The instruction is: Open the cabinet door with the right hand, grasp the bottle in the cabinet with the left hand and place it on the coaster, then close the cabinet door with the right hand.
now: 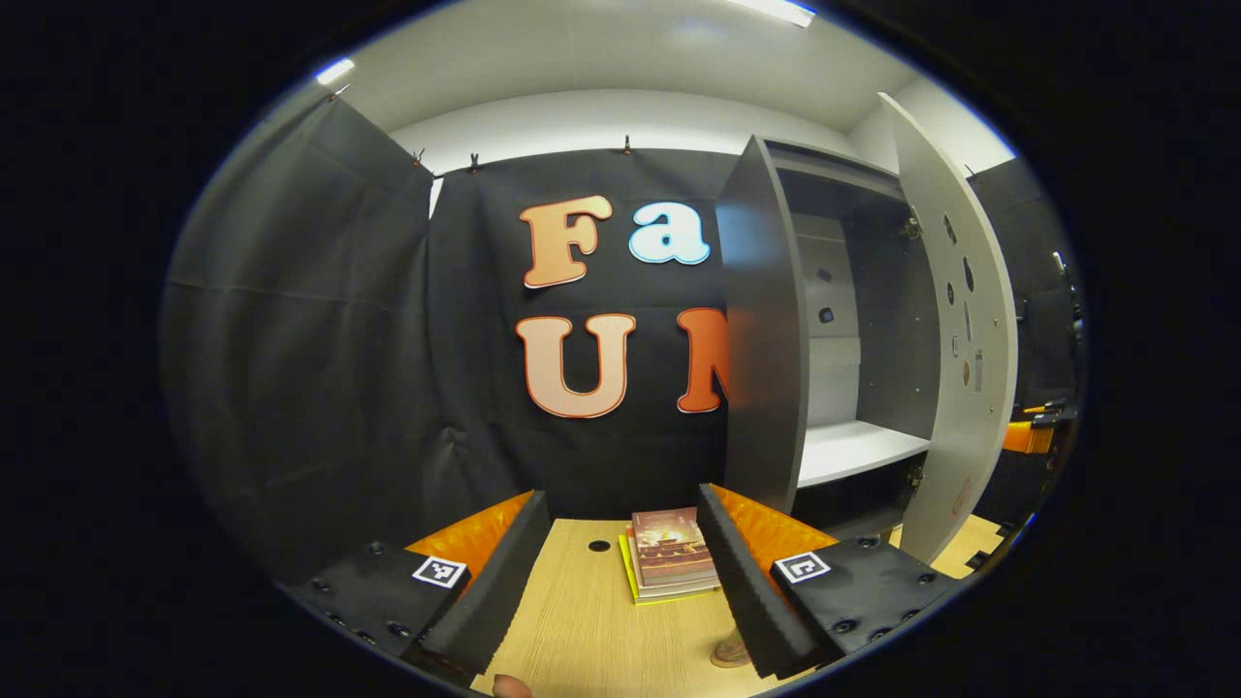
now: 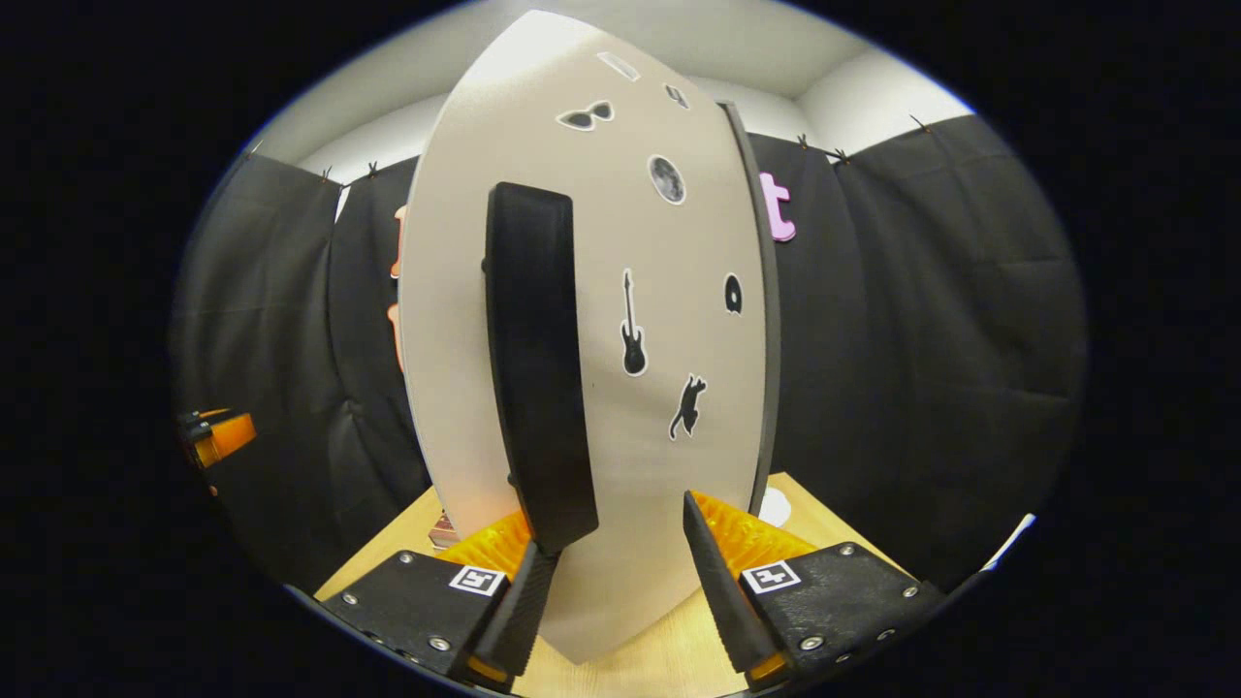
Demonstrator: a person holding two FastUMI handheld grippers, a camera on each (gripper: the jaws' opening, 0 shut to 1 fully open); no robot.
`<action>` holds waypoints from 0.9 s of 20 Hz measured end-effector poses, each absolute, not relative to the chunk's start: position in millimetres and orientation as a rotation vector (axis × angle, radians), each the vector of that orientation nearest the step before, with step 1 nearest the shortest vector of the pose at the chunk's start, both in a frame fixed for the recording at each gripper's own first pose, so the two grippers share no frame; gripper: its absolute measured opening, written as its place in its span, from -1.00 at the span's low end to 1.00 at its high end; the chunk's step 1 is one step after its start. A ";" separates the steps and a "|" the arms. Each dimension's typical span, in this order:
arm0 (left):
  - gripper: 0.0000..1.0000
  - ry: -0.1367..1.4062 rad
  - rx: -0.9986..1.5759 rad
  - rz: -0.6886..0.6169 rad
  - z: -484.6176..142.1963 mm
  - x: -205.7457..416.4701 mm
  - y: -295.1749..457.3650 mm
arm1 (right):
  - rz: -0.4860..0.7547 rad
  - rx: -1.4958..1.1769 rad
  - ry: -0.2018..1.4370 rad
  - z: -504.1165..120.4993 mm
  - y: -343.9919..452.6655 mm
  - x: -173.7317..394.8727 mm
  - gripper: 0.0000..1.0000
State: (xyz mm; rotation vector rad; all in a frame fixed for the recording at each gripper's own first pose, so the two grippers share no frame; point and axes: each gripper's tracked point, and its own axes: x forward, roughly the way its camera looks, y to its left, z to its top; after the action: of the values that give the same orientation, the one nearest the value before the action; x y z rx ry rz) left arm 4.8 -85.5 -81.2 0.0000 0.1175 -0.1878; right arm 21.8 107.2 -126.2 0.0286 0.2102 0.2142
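The grey cabinet stands at the right of the left gripper view, its door swung wide open. Inside I see a white shelf; the space below it is dark. My left gripper is open above the wooden table, apart from the cabinet. In the right gripper view the door's sticker-covered front is close ahead, with its long black handle. My right gripper is open, the handle's lower end just above its left fingertip. A white coaster lies on the table behind the door's edge.
A small stack of books lies on the wooden table ahead of the left gripper, beside a round cable hole. Black cloth walls close the booth at the back and sides. The right gripper's orange body shows past the door.
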 end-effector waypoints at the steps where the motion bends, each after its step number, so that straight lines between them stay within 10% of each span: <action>1: 0.99 0.122 -0.004 -0.177 -83.5 5.3 -80.3 | 0.204 0.000 0.200 -124.4 114.1 25.7 0.52; 18: 0.97 0.161 -0.014 -0.071 -100.4 3.5 -30.0 | 0.120 0.129 0.233 -144.2 148.5 20.8 0.58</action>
State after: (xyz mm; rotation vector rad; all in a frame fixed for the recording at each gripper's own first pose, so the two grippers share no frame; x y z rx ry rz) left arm 3.5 -30.0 -100.4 -0.0139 0.1613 -0.0712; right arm 20.8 148.5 -144.2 0.1286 0.2334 0.1201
